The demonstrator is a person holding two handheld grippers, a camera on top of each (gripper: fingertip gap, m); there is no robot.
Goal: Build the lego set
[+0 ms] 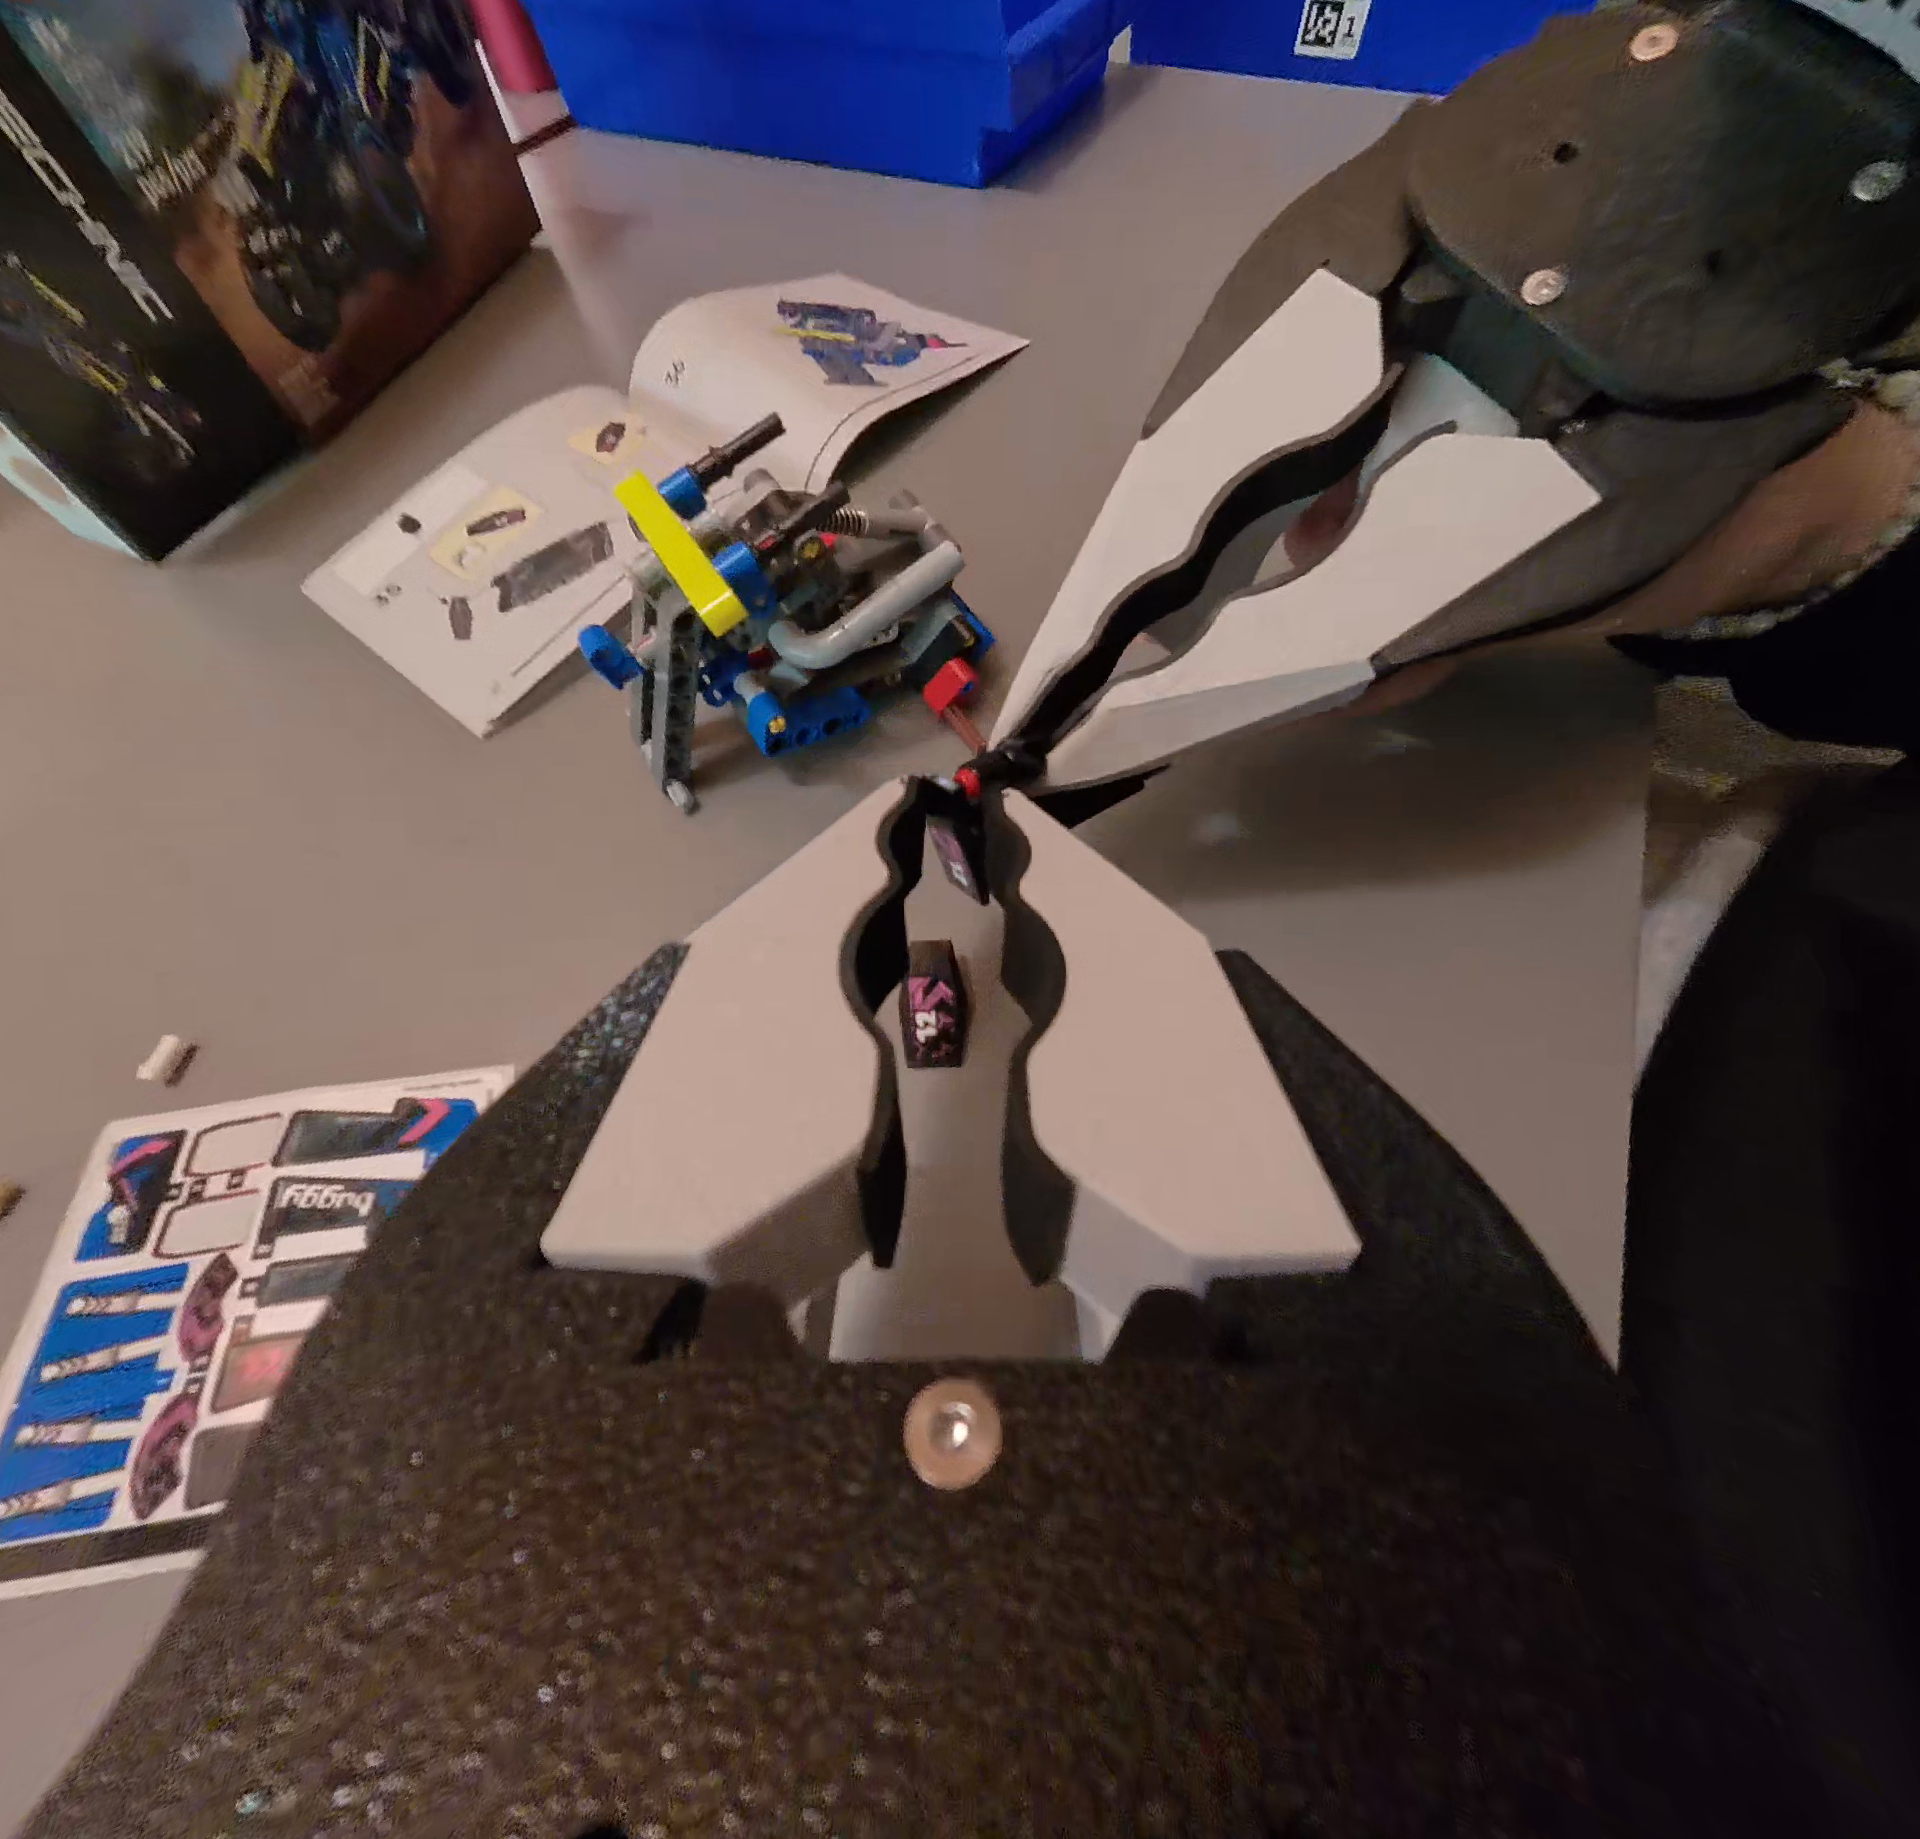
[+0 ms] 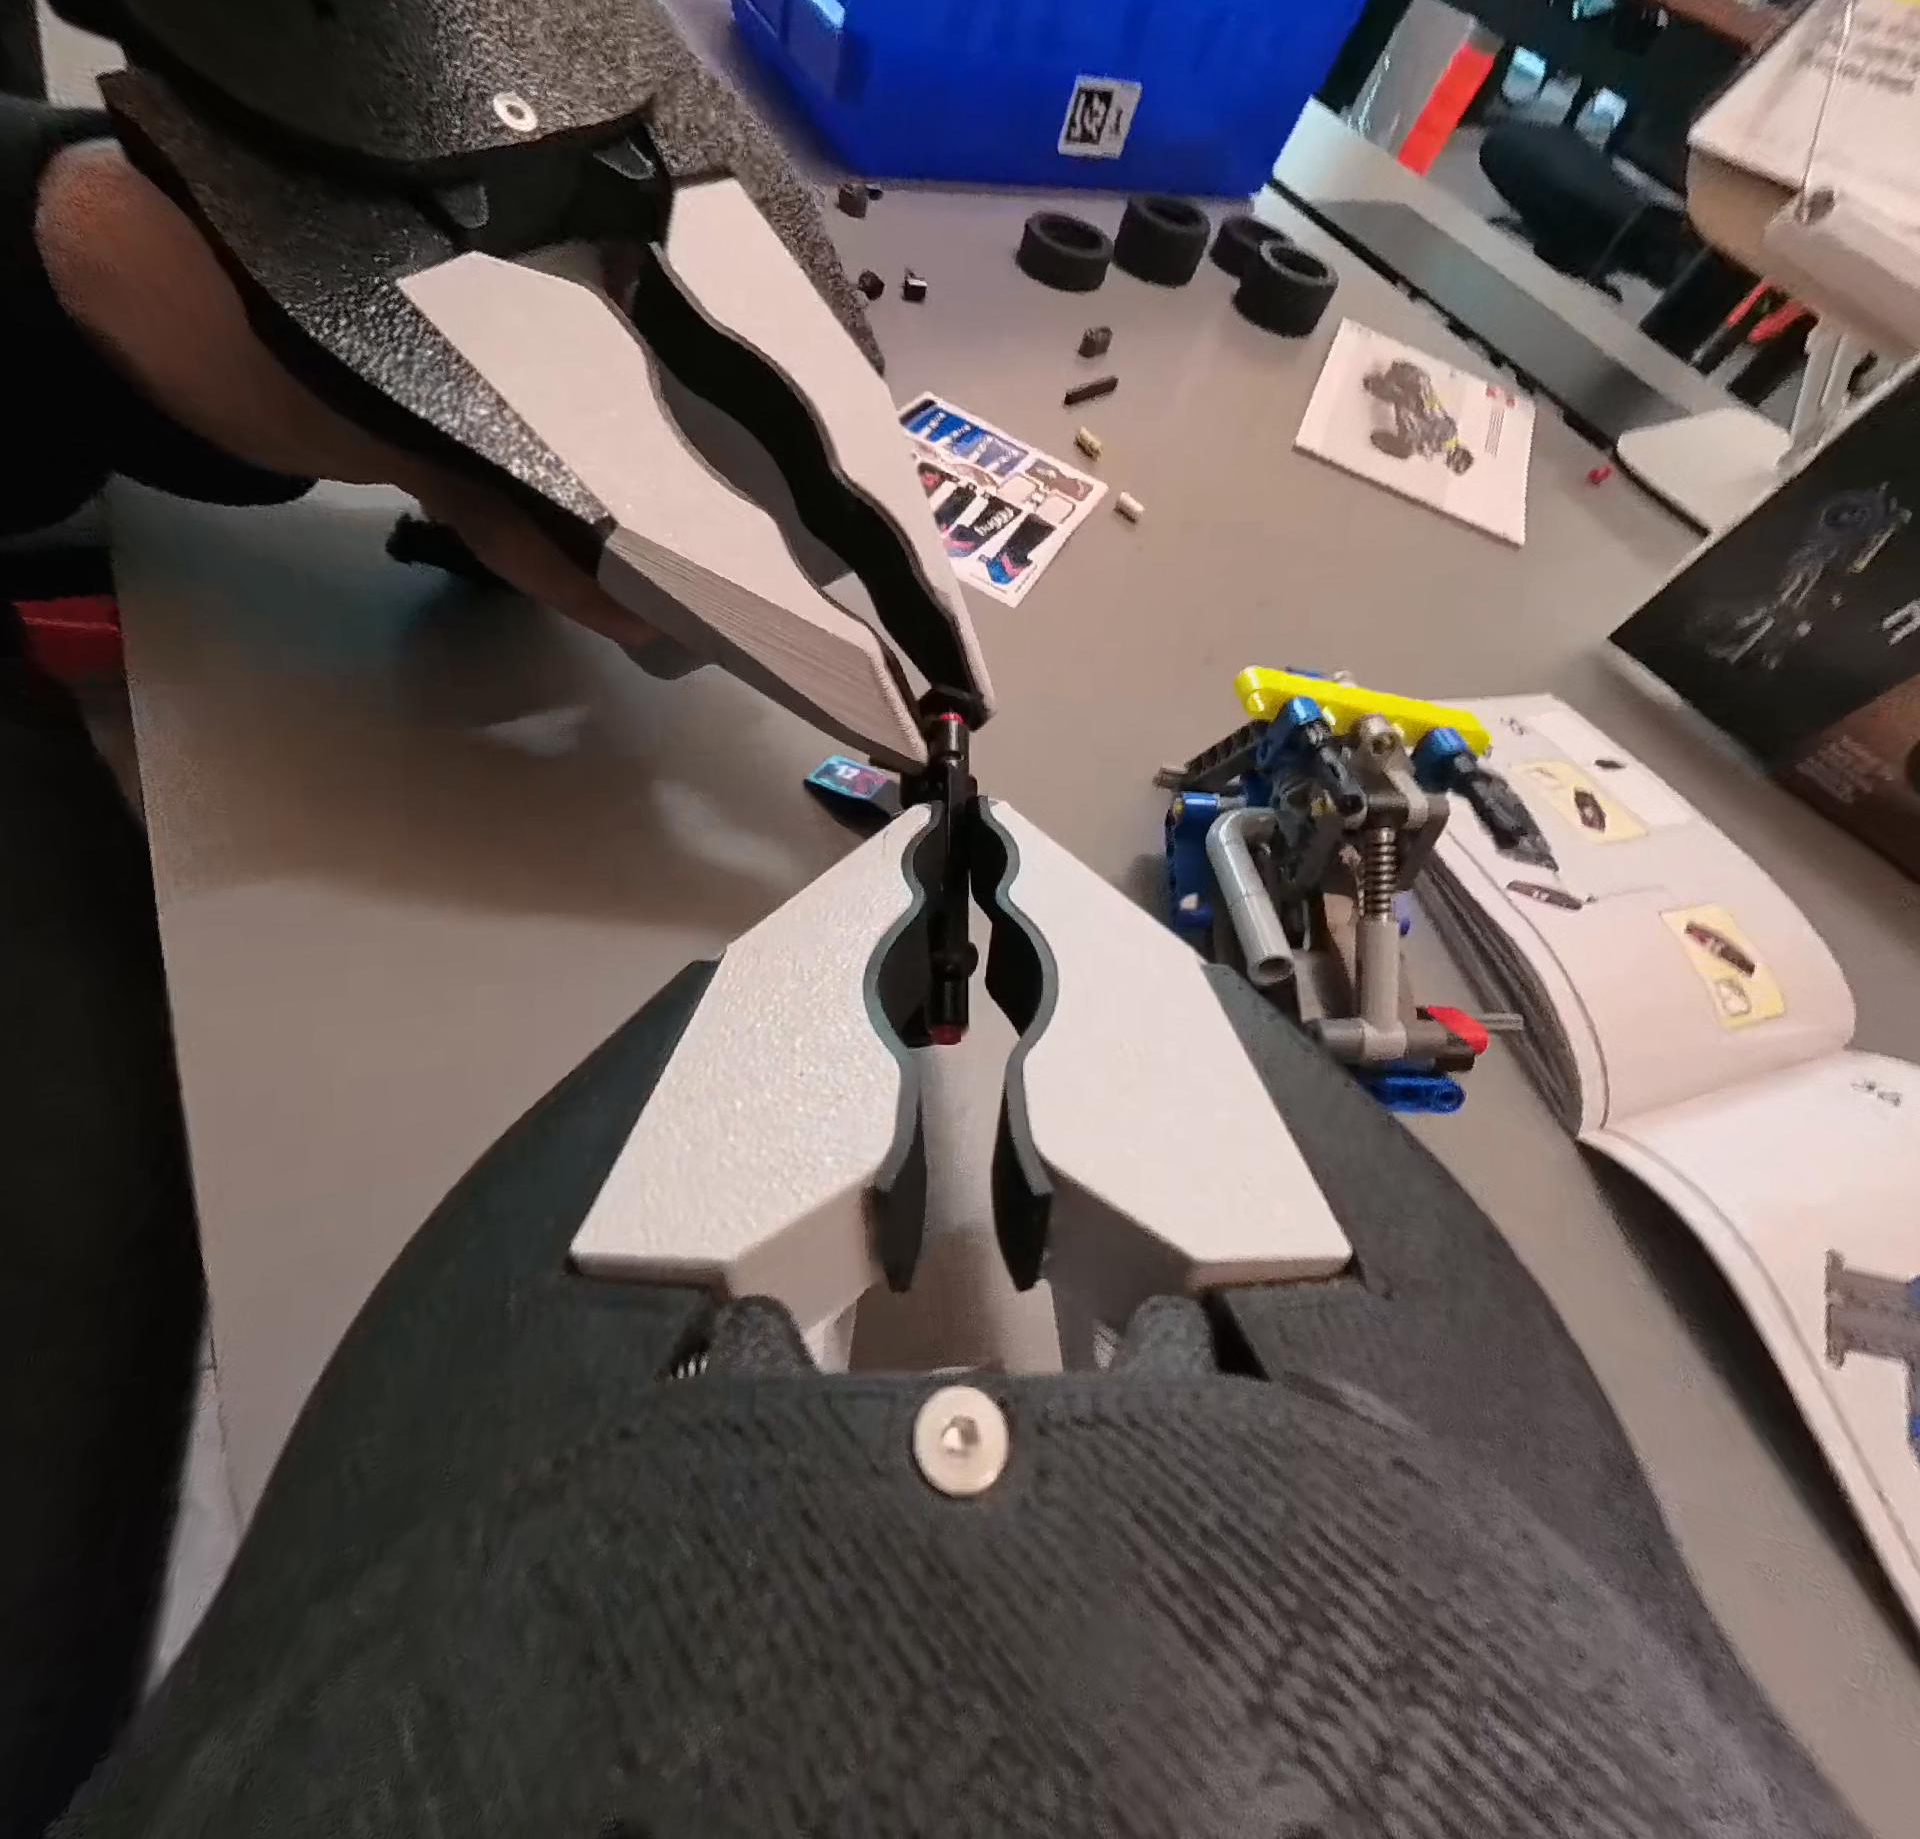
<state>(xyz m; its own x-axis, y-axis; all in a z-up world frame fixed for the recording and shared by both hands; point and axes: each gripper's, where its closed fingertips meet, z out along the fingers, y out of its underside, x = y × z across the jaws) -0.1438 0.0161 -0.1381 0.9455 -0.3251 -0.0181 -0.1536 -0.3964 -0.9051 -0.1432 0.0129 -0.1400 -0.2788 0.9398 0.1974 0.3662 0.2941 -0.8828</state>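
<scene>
The left gripper [image 1: 951,802] clamps a small black piece [image 1: 958,849] bearing a pink sticker at its fingertips; a matching black piece [image 1: 932,1005] lies on the grey table [image 1: 312,854] beneath the fingers; a sticker sheet [image 1: 156,1301] sits far left, an open booklet [image 1: 582,501] and a partly built toy vehicle [image 1: 769,594] sit behind; the right gripper [image 2: 951,818] is closed on a thin black rod with red ends [image 2: 948,916], whose tip meets the left gripper's piece; blue bins [image 1: 831,44] stand behind.
</scene>
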